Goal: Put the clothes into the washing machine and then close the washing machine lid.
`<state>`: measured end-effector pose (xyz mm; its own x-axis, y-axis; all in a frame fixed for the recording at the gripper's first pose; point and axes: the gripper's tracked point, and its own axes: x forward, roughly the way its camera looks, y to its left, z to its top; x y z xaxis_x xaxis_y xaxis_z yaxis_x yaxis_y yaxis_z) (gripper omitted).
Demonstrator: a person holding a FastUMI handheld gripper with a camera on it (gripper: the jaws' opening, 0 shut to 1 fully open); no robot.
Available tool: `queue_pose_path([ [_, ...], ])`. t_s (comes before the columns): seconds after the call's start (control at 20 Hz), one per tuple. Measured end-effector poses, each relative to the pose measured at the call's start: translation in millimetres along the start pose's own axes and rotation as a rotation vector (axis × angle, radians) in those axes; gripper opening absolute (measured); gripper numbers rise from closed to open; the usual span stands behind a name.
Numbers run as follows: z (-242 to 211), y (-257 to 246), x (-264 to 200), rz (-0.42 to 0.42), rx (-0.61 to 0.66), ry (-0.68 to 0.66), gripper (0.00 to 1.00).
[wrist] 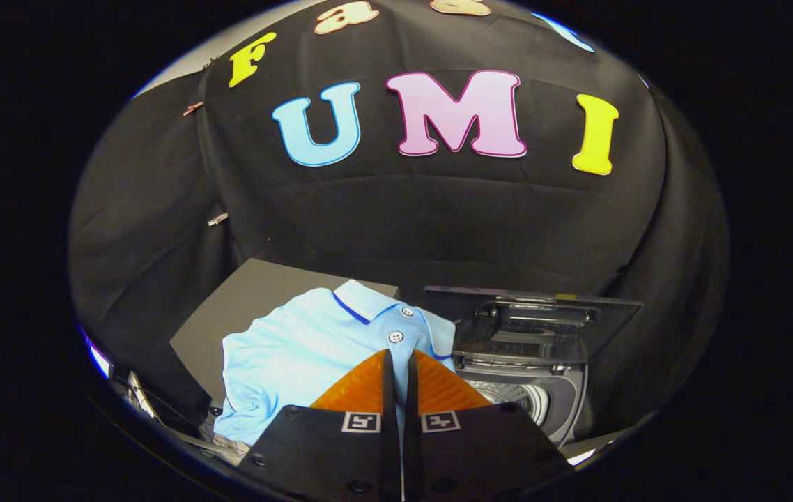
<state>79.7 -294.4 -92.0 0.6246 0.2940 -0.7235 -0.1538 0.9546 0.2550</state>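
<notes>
I'm holding my tool (398, 362) low over the shirt (299, 355), its fingers (362, 387) drawn narrow with only a thin slit between them. Whether they are pinching any cloth I cannot tell; the tips are sitting right at the shirt's button placket.

The shirt is a light blue polo, short-sleeved, with a darker blue stripe (349, 308) running along the collar and two pale round buttons (396, 337) showing on the placket. The fabric is looking soft and smooth, with loose folds near the sleeve and hem. It is lying mostly flat, collar pointing away from me, just ahead of and beneath the fingers.

It is resting on a flat dark grey mat (229, 314), matte and rectangular, whose far corner is reaching toward the booth wall.

Beside the shirt, touching or nearly touching its collar side, is sitting the washing machine (564, 404), a small dark grey top-loader. Its lid (543, 321) is standing open, tilted up and back, glossy and reflective with a hinge mechanism showing. Under it the pale ribbed rim of the drum (532, 399) is peeking out just beyond my right finger.

Black cloth (159, 209) is draping all around as the booth wall, wrinkled, held by small clips (217, 219).
</notes>
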Motion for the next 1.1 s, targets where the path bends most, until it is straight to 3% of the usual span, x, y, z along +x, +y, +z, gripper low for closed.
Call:
queue_pose_path([
  [0.4, -7, -69, -7, 0.011, -0.012, 0.014, 0.06],
  [0.8, -35, -143, 4, -0.085, 0.045, 0.062, 0.06],
  [1.1, -89, -184, 41, -0.178, -0.018, 0.166, 0.07],
])
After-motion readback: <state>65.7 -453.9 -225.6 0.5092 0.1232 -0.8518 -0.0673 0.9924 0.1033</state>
